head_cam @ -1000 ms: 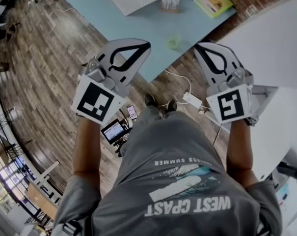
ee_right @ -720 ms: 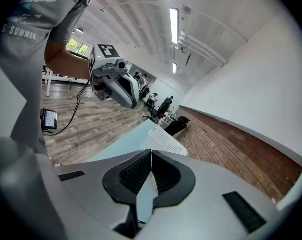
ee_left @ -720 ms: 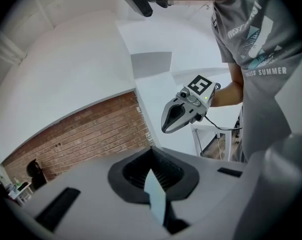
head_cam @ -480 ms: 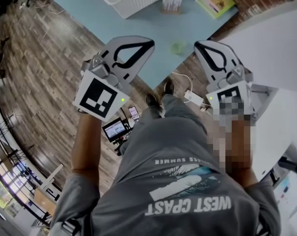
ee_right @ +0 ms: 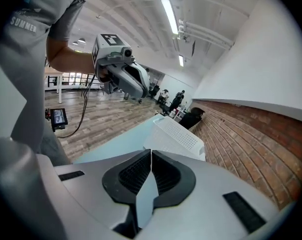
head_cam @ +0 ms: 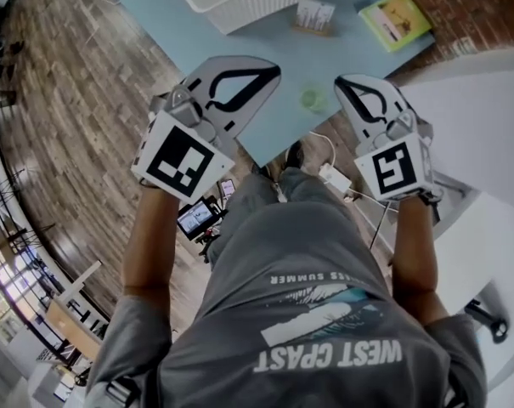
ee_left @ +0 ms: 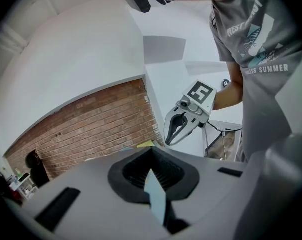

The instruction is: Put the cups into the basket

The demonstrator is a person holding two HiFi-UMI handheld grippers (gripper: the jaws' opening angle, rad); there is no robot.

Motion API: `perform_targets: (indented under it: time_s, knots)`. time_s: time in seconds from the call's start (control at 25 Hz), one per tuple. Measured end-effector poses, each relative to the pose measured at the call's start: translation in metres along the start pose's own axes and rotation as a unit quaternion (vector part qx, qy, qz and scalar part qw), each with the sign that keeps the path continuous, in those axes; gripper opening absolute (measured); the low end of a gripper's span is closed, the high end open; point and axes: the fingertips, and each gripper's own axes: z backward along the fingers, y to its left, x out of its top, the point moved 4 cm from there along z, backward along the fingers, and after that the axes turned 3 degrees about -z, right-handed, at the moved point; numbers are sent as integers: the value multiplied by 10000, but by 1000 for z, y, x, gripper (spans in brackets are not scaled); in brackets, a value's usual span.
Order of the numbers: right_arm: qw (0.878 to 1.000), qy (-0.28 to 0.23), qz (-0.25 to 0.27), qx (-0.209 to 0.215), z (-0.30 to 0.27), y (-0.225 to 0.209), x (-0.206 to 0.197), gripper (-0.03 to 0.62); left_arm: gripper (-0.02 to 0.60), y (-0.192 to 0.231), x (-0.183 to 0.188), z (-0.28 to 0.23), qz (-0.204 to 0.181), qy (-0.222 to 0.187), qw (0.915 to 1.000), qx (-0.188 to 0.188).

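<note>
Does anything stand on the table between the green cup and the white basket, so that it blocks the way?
Nothing visible does. Bare blue table lies between the green cup and the white basket. A small holder sits beside the basket, off the path, not on it.

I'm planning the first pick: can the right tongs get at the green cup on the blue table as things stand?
Probably yes: the green cup stands by itself beside the right tongs, with nothing between them. But the tongs are shut and must open first.
</note>
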Motion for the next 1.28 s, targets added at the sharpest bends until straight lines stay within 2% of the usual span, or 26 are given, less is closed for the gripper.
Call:
perform_targets:
  time_s: [0.2, 0.32, 0.36, 0.48, 0.76, 1.08, 1.24, 1.28]
  knots:
    - [9989, -15, -144, 453, -30, -3, -21, 15, -3, 5, -8, -12, 121, 246, 9996, 113]
    - [9969, 169, -353, 678, -47, 4, -33, 17, -3, 8, -19, -13, 215, 254, 9994, 58]
    - [9961, 272, -369, 751, -54, 6, -37, 18, -3, 12, -23, -14, 228, 229, 9995, 37]
    - [9922, 655, -447, 958, -79, 10, -57, 85, -3, 24, -36, -16, 290, 135, 9995, 4]
    - [9732, 1626, -784, 1426, -125, 35, -111, 98, -3, 51, -57, -25, 351, -54, 9991, -250]
    - [9525, 2279, -1054, 1726, -159, 58, -153, 98, -3, 77, -73, -24, 384, -114, 9987, -324]
    - [9457, 2575, -1118, 1637, -168, 66, -172, 96, -3, 84, -77, -21, 380, -156, 9986, -327]
    - [9442, 2636, -1149, 1609, -168, 67, -175, 64, -3, 85, -79, -19, 380, -165, 9986, -318]
